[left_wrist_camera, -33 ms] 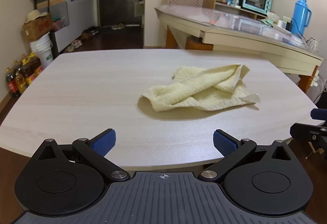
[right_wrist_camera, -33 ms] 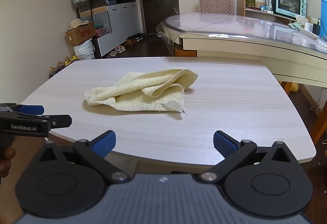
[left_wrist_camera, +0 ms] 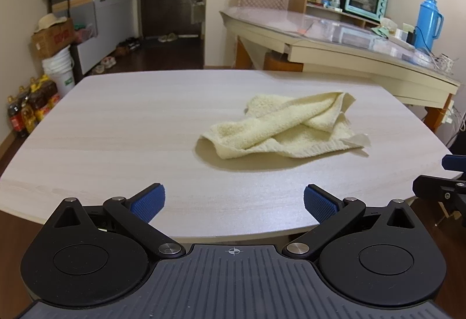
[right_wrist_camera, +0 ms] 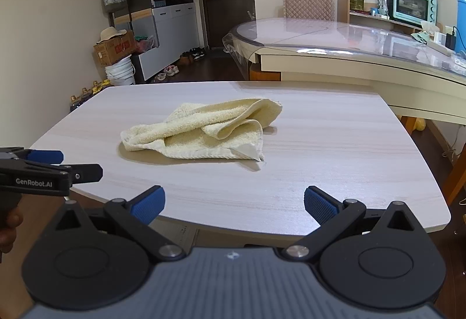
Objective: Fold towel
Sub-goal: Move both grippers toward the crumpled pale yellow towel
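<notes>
Plainly, the left gripper (left_wrist_camera: 234,201) hangs at the near edge of the counter (left_wrist_camera: 116,127), its jaws spread wide with nothing between them. Further right, past the counter's middle, the towel (left_wrist_camera: 287,127) lies in a loose crumpled heap, layers crossed over one another. The right gripper (right_wrist_camera: 234,202) hangs back too, jaws released. I'd worry about a pinch catching two layers at once; the bunched cloth hides its corners, so a fold could come out skewed.
</notes>
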`<move>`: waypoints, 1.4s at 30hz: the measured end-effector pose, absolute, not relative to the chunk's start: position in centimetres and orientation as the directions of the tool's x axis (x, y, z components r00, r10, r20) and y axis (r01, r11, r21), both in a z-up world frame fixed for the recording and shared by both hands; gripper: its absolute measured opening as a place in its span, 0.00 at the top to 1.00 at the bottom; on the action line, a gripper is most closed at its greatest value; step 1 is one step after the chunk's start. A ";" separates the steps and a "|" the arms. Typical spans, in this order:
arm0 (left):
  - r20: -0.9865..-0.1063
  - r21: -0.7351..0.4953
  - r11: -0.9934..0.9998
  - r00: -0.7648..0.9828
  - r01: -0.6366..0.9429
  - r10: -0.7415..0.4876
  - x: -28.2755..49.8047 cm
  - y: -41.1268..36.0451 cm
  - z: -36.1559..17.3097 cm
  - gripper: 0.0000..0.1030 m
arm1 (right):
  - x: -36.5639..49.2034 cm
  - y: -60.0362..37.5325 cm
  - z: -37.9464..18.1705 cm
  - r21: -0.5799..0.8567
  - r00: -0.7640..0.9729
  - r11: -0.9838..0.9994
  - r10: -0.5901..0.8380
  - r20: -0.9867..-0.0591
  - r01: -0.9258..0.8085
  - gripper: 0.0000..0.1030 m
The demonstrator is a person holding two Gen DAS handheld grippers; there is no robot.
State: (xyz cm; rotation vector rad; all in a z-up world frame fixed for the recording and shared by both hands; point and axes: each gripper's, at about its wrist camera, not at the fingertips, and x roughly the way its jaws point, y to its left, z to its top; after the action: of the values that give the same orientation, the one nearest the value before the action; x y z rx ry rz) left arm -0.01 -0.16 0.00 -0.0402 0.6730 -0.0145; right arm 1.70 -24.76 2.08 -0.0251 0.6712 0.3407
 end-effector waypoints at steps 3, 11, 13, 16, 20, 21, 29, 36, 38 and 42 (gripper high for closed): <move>-0.625 -0.039 0.999 0.780 -0.001 -0.024 0.0 -0.5 0.0 0.00 | 1.7 -24.8 2.1 0.095 0.731 0.943 0.308 -0.609 -0.317 0.00; -0.632 -0.040 0.999 0.775 0.004 -0.028 0.4 -0.5 0.0 0.00 | 1.6 -25.0 2.1 0.102 0.740 0.943 0.313 -0.596 -0.317 0.00; -0.627 -0.045 0.999 0.778 0.007 -0.034 0.2 -0.3 -0.1 0.00 | 1.3 -25.0 2.1 0.100 0.740 0.942 0.315 -0.594 -0.320 0.00; -0.627 -0.042 0.999 0.779 0.009 -0.033 0.2 -0.3 -0.1 0.00 | 1.3 -25.0 2.1 0.101 0.741 0.942 0.316 -0.593 -0.321 0.00; -0.627 -0.035 0.999 0.779 0.007 -0.027 0.3 -0.4 -0.3 0.00 | 1.4 -25.0 2.0 0.103 0.740 0.942 0.316 -0.594 -0.320 0.00; -0.627 -0.033 0.999 0.779 0.007 -0.027 0.3 -0.4 -0.3 0.00 | 1.5 -24.9 1.9 0.103 0.739 0.942 0.315 -0.595 -0.319 0.00; -0.627 -0.027 1.000 0.778 0.010 -0.025 0.4 -0.5 -0.5 0.00 | 1.6 -24.9 2.0 0.105 0.740 0.942 0.317 -0.594 -0.320 0.00; -0.625 -0.019 1.000 0.780 0.016 -0.025 0.5 -0.5 -0.5 0.00 | 1.9 -24.9 2.0 0.101 0.741 0.942 0.314 -0.594 -0.319 0.00; -0.620 -0.011 1.000 0.785 0.018 -0.021 0.6 -0.4 -0.5 0.00 | 2.1 -24.8 2.0 0.098 0.742 0.942 0.314 -0.593 -0.321 0.00; -0.611 -0.005 1.000 0.791 0.022 -0.020 0.9 0.0 -0.3 0.00 | 2.6 -24.6 2.0 0.090 0.745 0.940 0.317 -0.587 -0.329 0.00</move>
State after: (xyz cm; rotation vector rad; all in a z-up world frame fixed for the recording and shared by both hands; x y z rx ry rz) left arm 0.88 -0.04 -0.25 0.0019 0.6575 -0.0226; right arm 2.58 -24.65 1.96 -0.0195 0.6389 0.3537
